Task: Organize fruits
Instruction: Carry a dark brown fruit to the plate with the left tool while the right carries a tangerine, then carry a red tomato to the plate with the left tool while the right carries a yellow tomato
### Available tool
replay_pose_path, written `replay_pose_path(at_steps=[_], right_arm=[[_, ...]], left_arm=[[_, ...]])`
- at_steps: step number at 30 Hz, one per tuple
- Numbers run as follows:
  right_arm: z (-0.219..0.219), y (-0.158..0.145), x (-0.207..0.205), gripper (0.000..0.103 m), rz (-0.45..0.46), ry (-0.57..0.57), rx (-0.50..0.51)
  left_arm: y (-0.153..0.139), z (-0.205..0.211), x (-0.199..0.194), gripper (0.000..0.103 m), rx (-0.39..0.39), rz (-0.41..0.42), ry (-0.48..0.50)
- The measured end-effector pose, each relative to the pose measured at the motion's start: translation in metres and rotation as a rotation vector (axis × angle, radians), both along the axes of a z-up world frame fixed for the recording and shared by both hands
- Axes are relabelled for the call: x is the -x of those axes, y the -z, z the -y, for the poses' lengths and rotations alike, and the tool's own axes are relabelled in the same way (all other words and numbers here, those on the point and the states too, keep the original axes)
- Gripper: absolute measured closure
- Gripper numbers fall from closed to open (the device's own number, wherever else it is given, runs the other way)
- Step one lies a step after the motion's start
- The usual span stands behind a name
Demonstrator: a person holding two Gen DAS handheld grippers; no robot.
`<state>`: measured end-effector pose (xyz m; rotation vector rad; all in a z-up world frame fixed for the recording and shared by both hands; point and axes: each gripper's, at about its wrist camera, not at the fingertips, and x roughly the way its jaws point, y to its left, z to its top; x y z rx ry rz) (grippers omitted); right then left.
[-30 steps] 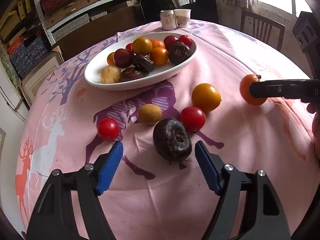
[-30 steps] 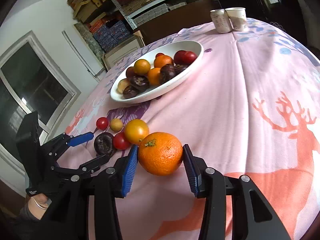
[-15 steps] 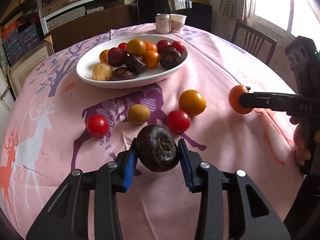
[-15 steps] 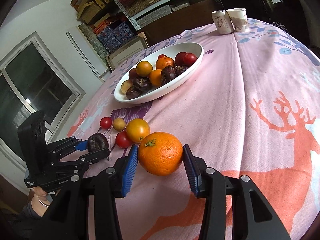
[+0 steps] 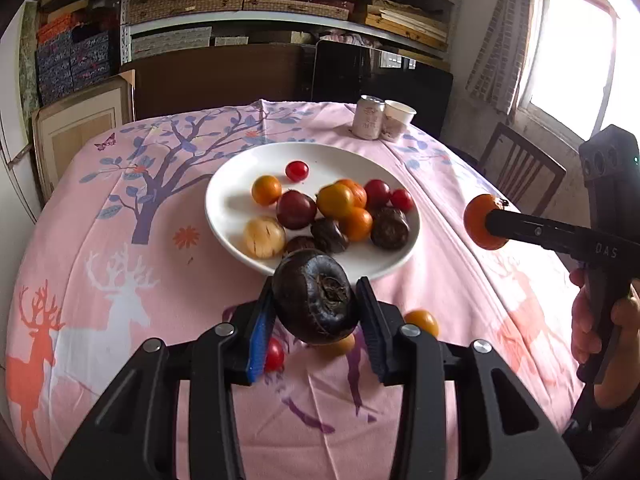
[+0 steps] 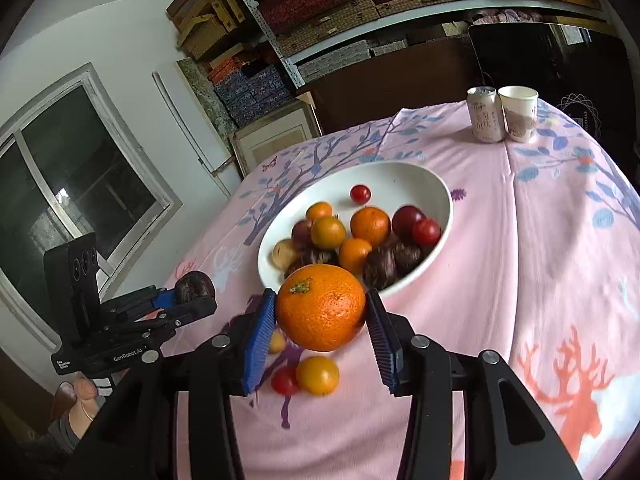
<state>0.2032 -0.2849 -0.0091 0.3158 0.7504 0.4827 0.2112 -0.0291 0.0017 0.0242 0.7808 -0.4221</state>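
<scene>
My left gripper (image 5: 316, 320) is shut on a dark purple-brown fruit (image 5: 316, 296) and holds it above the table, just short of the white oval plate (image 5: 224, 216) that holds several fruits. My right gripper (image 6: 322, 328) is shut on an orange (image 6: 322, 306), lifted near the plate's (image 6: 436, 188) front rim. Loose fruits lie on the pink cloth below: a yellow-orange one (image 6: 317, 375), a red tomato (image 6: 284, 380) and a small tan one (image 6: 277, 342). The left gripper with its dark fruit (image 6: 194, 286) also shows in the right wrist view, the orange (image 5: 480, 220) in the left wrist view.
A drink can (image 5: 369, 117) and a paper cup (image 5: 398, 119) stand at the table's far edge. A wooden chair (image 5: 520, 168) is at the right. Shelves with boxes line the back wall. The round table has a pink deer-print cloth (image 6: 560, 280).
My left gripper closed on the dark fruit, lifted it and moved toward the plate. My right gripper rose with the orange and also came nearer the plate.
</scene>
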Motion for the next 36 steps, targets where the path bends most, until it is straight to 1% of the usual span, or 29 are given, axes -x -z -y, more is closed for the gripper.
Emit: replay_pose_path(at_steps=[2, 4, 7, 9, 10, 11, 12, 13, 14, 15, 17, 19, 23, 26, 29, 31, 32, 33, 35, 36], right_arm=[[-0.005, -0.009, -0.030, 0.057, -0.017, 0.011, 0.003], [-0.009, -0.011, -0.058, 0.057, -0.031, 0.040, 0.017], [-0.018, -0.007, -0.096, 0.057, -0.063, 0.075, 0.039], [-0.026, -0.003, -0.116, 0.056, -0.083, 0.069, 0.040], [-0.029, -0.002, -0.122, 0.056, -0.081, 0.069, 0.047], [-0.031, -0.004, -0.125, 0.054, -0.066, 0.077, 0.058], [-0.032, -0.006, -0.126, 0.048, -0.048, 0.087, 0.062], [-0.030, -0.009, -0.124, 0.045, -0.031, 0.105, 0.059], [-0.029, -0.011, -0.120, 0.041, -0.018, 0.118, 0.054], [-0.027, -0.013, -0.115, 0.039, -0.002, 0.123, 0.049], [-0.024, -0.013, -0.100, 0.039, 0.017, 0.124, 0.051], [-0.020, -0.011, -0.082, 0.039, 0.025, 0.108, 0.030], [-0.017, 0.001, -0.035, 0.037, 0.056, 0.086, 0.008], [-0.013, 0.016, -0.005, 0.034, 0.075, 0.083, -0.007], [-0.012, 0.036, 0.013, 0.033, 0.082, 0.070, -0.006], [-0.009, 0.054, 0.013, 0.033, 0.025, 0.074, 0.006], [-0.006, 0.060, 0.011, 0.033, -0.012, 0.067, -0.007], [-0.004, 0.063, 0.009, 0.033, -0.031, 0.056, -0.024], [-0.001, 0.064, 0.009, 0.033, -0.028, 0.053, -0.025], [-0.001, 0.065, 0.010, 0.033, -0.028, 0.056, -0.024]], left_arm=[[-0.003, 0.001, -0.028, 0.064, 0.010, -0.013, -0.022], [-0.003, 0.007, -0.054, 0.064, -0.004, -0.017, -0.044], [0.002, 0.015, -0.089, 0.064, 0.001, -0.053, -0.063], [0.007, 0.020, -0.106, 0.064, 0.008, -0.075, -0.066], [0.009, 0.022, -0.112, 0.061, 0.009, -0.073, -0.070], [0.009, 0.022, -0.115, 0.055, 0.011, -0.072, -0.079], [0.008, 0.021, -0.116, 0.039, 0.019, -0.071, -0.095], [0.006, 0.018, -0.115, 0.032, 0.040, -0.064, -0.110], [0.004, 0.015, -0.111, 0.032, 0.061, -0.056, -0.108], [0.002, 0.013, -0.107, 0.032, 0.066, -0.050, -0.105], [0.000, 0.009, -0.093, 0.032, 0.060, -0.031, -0.101], [0.002, 0.005, -0.074, 0.032, 0.051, -0.023, -0.083], [0.014, 0.000, -0.034, 0.032, 0.017, -0.019, -0.050], [0.029, 0.001, -0.005, 0.031, -0.028, -0.020, -0.010], [0.043, 0.004, 0.022, 0.024, -0.129, 0.023, 0.018], [0.050, 0.005, 0.033, 0.023, -0.203, 0.054, 0.026], [0.054, 0.004, 0.035, 0.023, -0.234, 0.060, 0.022], [0.058, 0.002, 0.034, 0.023, -0.253, 0.057, 0.016], [0.066, -0.002, 0.028, 0.023, -0.263, 0.022, 0.001], [0.070, -0.005, 0.023, 0.025, -0.258, 0.002, -0.008]])
